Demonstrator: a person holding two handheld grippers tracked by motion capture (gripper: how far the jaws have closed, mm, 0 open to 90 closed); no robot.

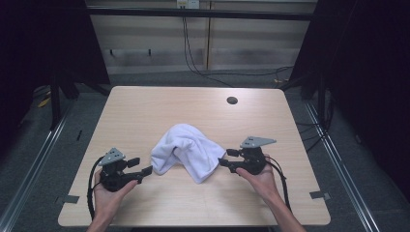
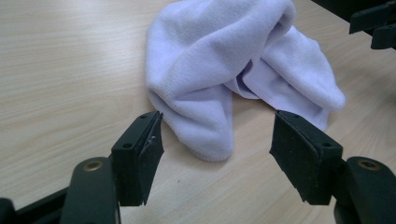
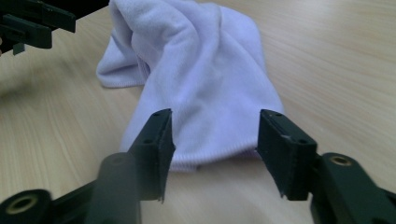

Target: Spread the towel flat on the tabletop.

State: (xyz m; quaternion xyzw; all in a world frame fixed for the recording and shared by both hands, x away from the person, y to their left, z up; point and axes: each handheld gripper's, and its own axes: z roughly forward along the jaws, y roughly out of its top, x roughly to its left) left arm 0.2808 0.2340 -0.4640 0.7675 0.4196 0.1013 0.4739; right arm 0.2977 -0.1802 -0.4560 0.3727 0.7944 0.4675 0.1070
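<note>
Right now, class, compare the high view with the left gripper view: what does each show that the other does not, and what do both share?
High view alone: the whole table with its round hole, both of the person's hands, the floor and cables behind. Left gripper view alone: the open left gripper seen along its own black pads, and the towel's stitched hem up close. Both share: the crumpled white towel lying on the wood, with the right gripper just beyond it.
</note>
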